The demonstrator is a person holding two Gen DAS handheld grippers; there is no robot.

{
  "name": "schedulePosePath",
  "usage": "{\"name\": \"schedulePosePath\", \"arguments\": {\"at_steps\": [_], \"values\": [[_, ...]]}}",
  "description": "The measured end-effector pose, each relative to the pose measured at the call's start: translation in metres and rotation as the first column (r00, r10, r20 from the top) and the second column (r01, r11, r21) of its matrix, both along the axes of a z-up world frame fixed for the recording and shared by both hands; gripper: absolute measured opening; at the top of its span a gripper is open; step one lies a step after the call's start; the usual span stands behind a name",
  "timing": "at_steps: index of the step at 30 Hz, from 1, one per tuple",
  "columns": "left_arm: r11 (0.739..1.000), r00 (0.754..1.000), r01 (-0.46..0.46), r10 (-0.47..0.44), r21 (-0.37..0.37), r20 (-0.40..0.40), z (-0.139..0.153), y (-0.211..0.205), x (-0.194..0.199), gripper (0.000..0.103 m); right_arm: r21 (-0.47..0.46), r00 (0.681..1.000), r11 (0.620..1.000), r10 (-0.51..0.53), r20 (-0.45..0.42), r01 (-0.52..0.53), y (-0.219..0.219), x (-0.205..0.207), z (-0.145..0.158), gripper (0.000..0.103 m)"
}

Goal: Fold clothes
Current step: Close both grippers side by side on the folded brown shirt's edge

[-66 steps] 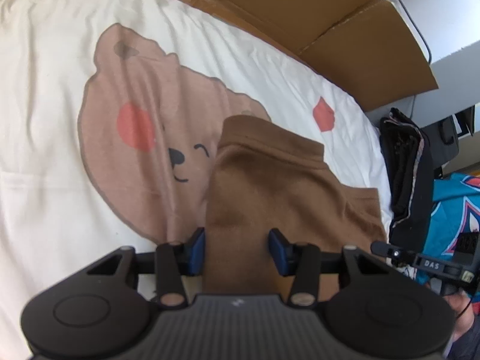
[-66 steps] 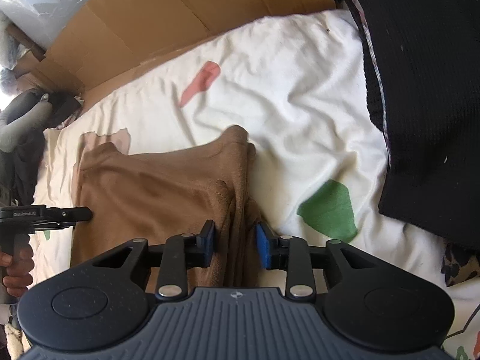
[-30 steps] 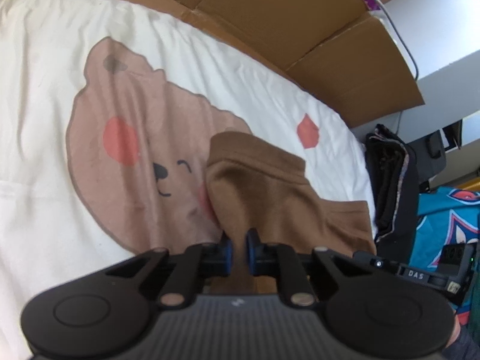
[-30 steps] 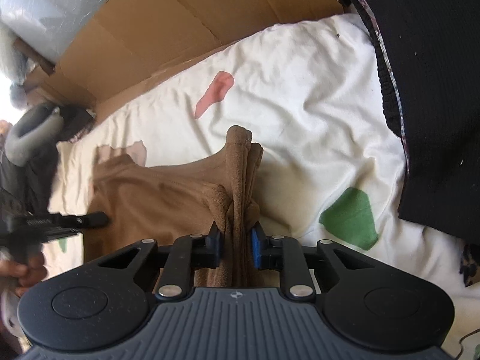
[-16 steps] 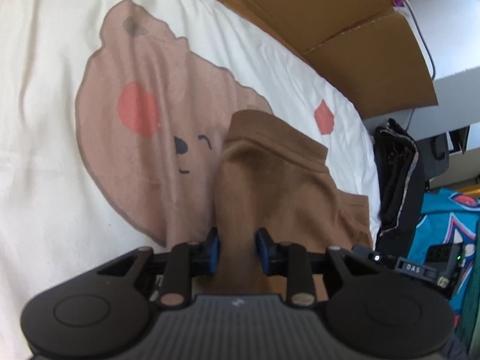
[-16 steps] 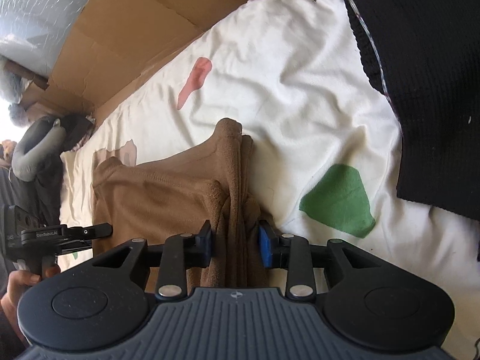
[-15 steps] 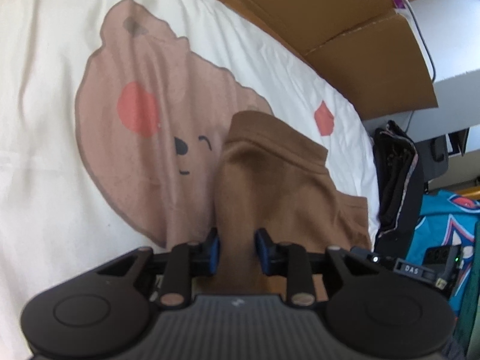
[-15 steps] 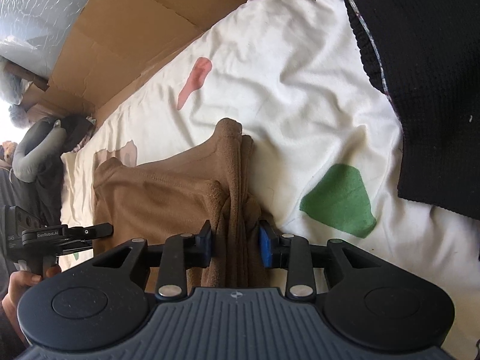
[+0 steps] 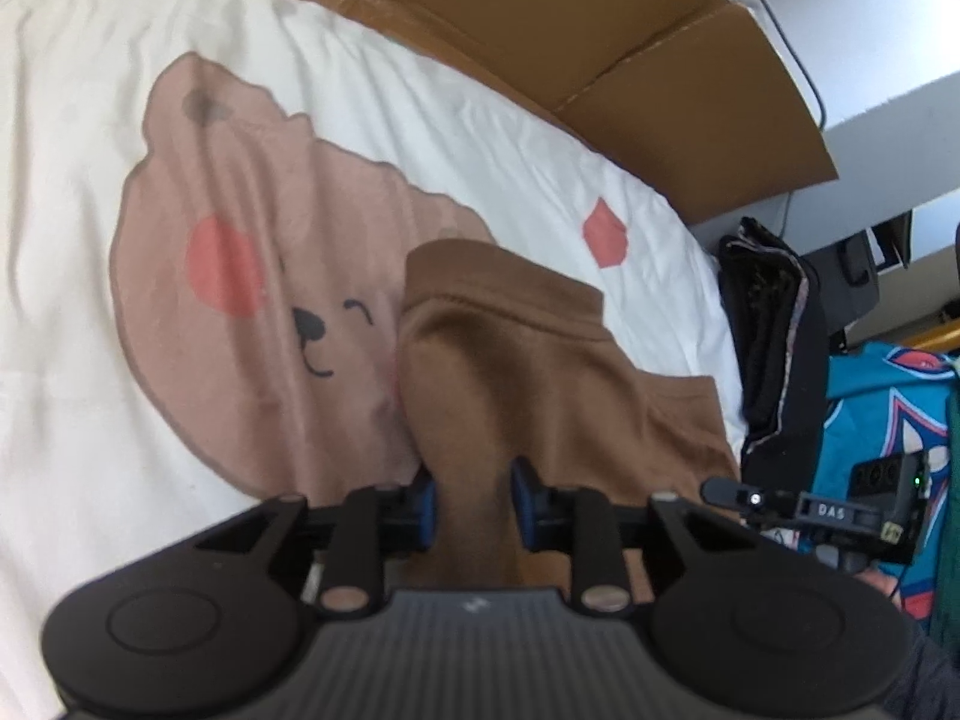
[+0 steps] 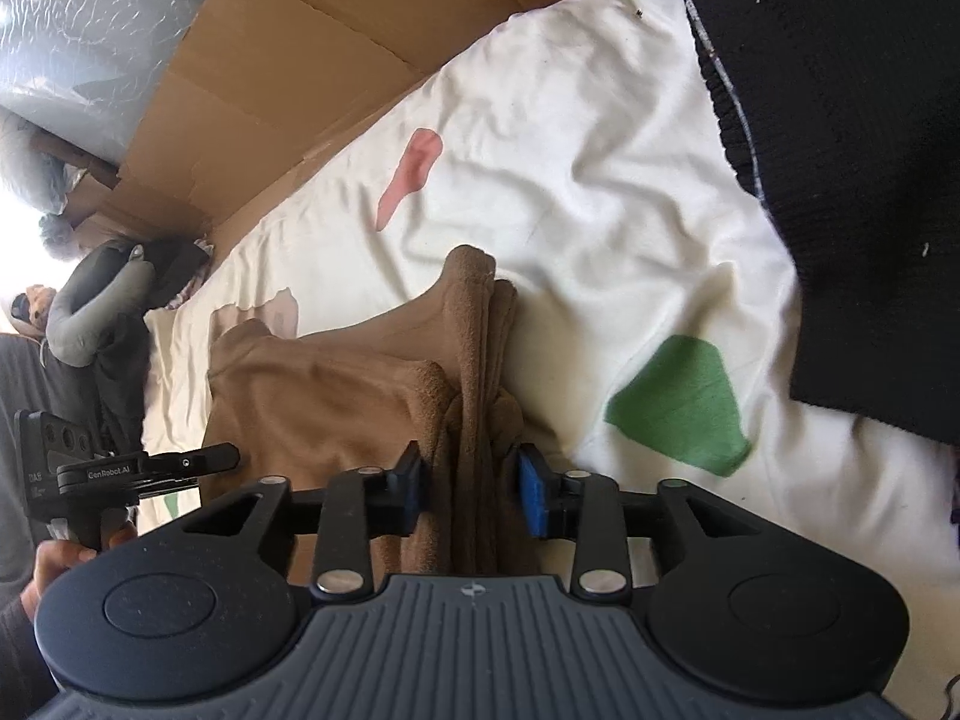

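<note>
A brown garment point(image 9: 540, 372) lies folded on a white bed sheet point(image 9: 72, 120) with a bear print. In the left wrist view my left gripper point(image 9: 471, 498) straddles a raised fold at the garment's near edge. Its jaws are opening, and the fold still fills the gap between the blue pads. In the right wrist view my right gripper point(image 10: 471, 486) straddles the bunched edge of the brown garment point(image 10: 336, 396). Its jaws are opening too, and a gap shows beside the right pad point(image 10: 531, 498). The cloth rests on the sheet point(image 10: 600, 180).
A black knitted garment point(image 10: 840, 120) covers the sheet's right side, seen as a dark pile point(image 9: 774, 360) from the left. Cardboard point(image 9: 540, 18) lines the bed's far edge. Teal patterned fabric point(image 9: 888, 396) lies to the right, a grey neck pillow point(image 10: 90, 312) to the far left.
Both grippers pinched the brown garment a second ago. Their jaws have since spread apart, and the bunched folds have relaxed between the pads. Neither hand has shifted much.
</note>
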State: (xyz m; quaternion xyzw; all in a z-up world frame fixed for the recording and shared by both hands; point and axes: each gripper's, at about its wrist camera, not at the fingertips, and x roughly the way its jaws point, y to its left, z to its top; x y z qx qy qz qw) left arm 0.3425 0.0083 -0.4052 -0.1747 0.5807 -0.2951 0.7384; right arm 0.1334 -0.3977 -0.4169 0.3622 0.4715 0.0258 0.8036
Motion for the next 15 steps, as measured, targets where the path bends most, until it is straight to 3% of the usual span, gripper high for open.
{"name": "schedulePosePath", "arguments": {"at_steps": [1,5,15], "values": [[1.0,1.0,0.002,-0.002,0.006,-0.004,-0.002,0.001,0.001,0.031,-0.007,1.0,1.0,0.004,-0.002,-0.004,0.0,0.0,-0.001,0.046],[1.0,1.0,-0.001,0.0,-0.008,-0.027,-0.009,0.002,0.004,0.038,-0.002,1.0,1.0,0.009,-0.004,-0.009,-0.002,0.0,-0.009,0.048],[0.998,0.999,0.0,-0.003,-0.067,-0.048,-0.016,-0.007,0.009,0.039,0.099,0.999,0.995,-0.014,0.04,0.01,-0.002,0.003,-0.022,0.049]]}}
